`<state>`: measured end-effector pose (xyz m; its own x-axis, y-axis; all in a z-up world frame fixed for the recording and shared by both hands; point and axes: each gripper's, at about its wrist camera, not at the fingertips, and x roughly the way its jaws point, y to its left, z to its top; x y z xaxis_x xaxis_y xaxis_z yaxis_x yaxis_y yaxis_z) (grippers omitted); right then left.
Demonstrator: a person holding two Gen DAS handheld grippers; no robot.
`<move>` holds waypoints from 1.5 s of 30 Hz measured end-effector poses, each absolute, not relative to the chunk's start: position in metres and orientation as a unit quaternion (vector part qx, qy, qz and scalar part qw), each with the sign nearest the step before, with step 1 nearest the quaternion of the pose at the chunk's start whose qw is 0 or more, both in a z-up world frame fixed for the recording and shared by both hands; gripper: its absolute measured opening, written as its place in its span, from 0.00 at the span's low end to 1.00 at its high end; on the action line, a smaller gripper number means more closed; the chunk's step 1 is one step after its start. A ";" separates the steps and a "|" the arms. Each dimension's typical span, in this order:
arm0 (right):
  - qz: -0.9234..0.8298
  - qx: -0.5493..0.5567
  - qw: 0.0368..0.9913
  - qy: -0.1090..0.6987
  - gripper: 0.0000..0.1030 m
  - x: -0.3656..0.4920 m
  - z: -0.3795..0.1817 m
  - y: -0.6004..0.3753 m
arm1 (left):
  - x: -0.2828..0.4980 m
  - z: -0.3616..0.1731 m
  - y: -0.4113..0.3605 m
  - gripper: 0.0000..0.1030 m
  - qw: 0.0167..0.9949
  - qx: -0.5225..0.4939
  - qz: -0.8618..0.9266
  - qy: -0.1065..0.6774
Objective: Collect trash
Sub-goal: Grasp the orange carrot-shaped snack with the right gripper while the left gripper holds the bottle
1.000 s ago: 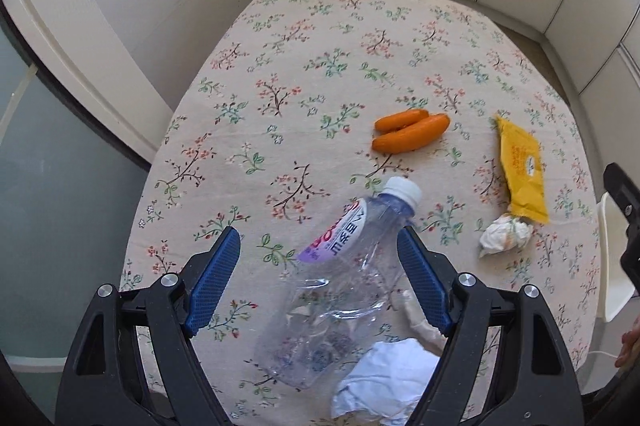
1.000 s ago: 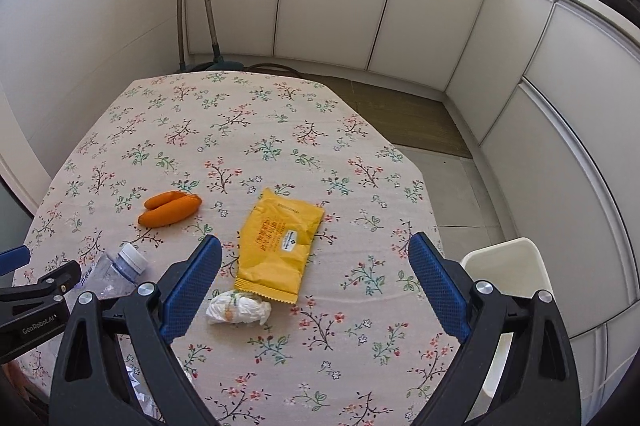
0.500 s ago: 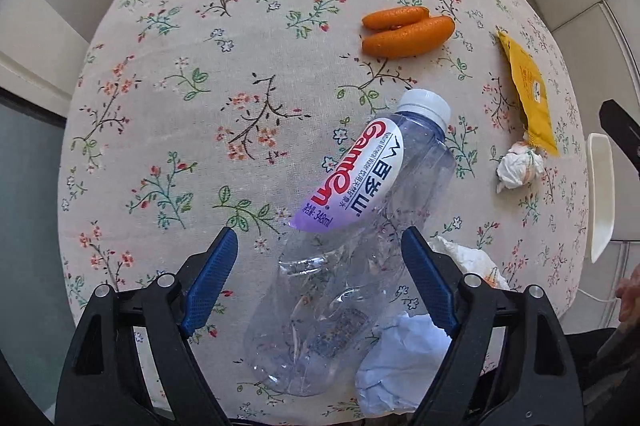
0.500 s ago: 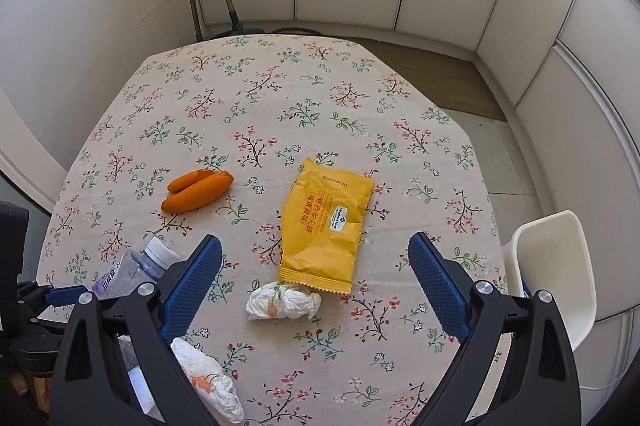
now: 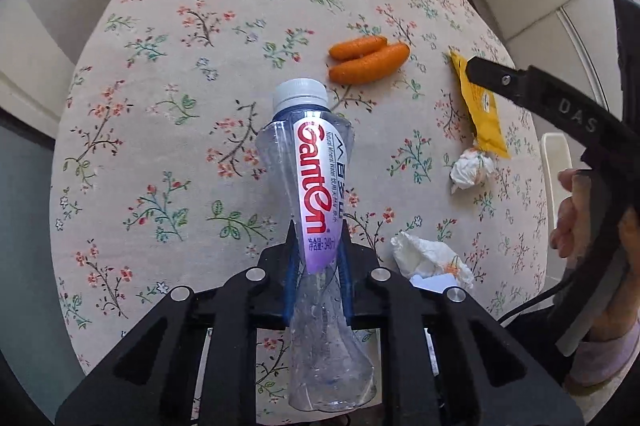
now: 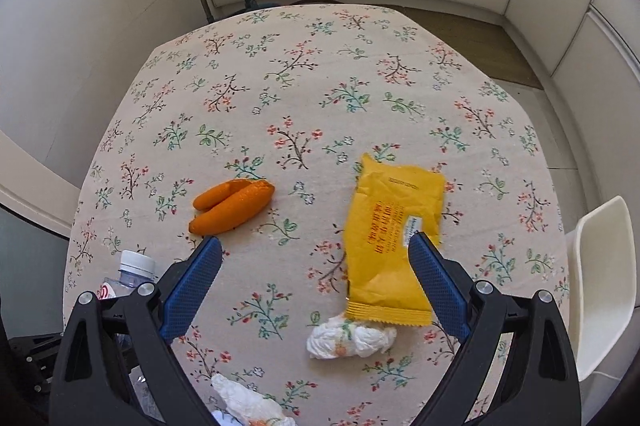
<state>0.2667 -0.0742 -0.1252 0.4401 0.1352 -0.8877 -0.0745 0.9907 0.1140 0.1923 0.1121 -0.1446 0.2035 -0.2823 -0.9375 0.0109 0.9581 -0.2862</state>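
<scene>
Since a second ago my left tongs [image 5: 318, 272] have gone from spread wide around the bottle [image 5: 316, 226] to clamped on its waist, just below the label, cap pointing away from me. It is empty, clear plastic, so I judge it light and springy; the wall already pinches in between the pads, and a smooth body like that could squirt out if I squeeze harder. The narrow waist seems the right place to hold.

My right tongs [image 6: 314, 284] have dropped closer to the tabletop [image 6: 304, 74] and hang with their fingers wide apart, gripping nothing. Between their tips and slightly right lies the yellow wrapper [image 6: 394, 238], flat and thin, best nipped by an edge. Just nearer than it sits a tissue wad [image 6: 350, 340], soft and crushable. Beyond the left finger lie two carrots [image 6: 232, 204], probably not trash. Another crumpled tissue [image 5: 432, 260] lies right of the left tongs.
</scene>
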 end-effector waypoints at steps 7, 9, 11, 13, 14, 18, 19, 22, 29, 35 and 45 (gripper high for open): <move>0.074 0.055 0.818 0.568 0.89 0.294 -0.155 -0.041 | 0.193 -0.108 0.135 0.16 0.817 -0.141 -0.046 0.557; 0.073 0.069 0.811 0.576 0.89 0.299 -0.163 -0.034 | 0.195 -0.101 0.143 0.16 0.821 -0.156 -0.042 0.547; 0.071 0.079 0.809 0.579 0.89 0.306 -0.170 -0.027 | 0.195 -0.099 0.149 0.16 0.823 -0.162 -0.035 0.543; 0.063 0.078 0.813 0.574 0.89 0.311 -0.175 -0.019 | 0.196 -0.098 0.152 0.16 0.825 -0.164 -0.027 0.540; 0.060 0.076 0.815 0.572 0.88 0.313 -0.177 -0.017 | 0.197 -0.097 0.152 0.16 0.826 -0.165 -0.025 0.538; 0.062 0.070 0.811 0.577 0.71 0.318 -0.191 -0.011 | 0.194 -0.092 0.156 0.16 0.832 -0.167 -0.022 0.529; 0.064 0.065 0.818 0.569 0.66 0.317 -0.190 -0.008 | 0.192 -0.092 0.157 0.16 0.832 -0.166 -0.021 0.529; 0.080 0.063 0.820 0.563 0.51 0.317 -0.187 -0.001 | 0.192 -0.092 0.159 0.16 0.832 -0.166 -0.016 0.530; 0.104 0.077 0.824 0.552 0.22 0.317 -0.181 -0.005 | 0.191 -0.091 0.164 0.16 0.835 -0.174 0.003 0.523; 0.118 0.064 0.836 0.533 0.16 0.306 -0.168 -0.003 | 0.190 -0.087 0.165 0.16 0.839 -0.178 0.015 0.513; 0.124 0.044 0.860 0.494 0.15 0.289 -0.139 -0.013 | 0.188 -0.080 0.165 0.16 0.848 -0.184 0.034 0.495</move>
<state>0.2885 -0.0128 -0.1386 0.4819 0.2568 -0.8377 -0.1709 0.9653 0.1976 0.1881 0.1651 -0.0802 0.5077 -0.1250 -0.8524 -0.2397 0.9299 -0.2791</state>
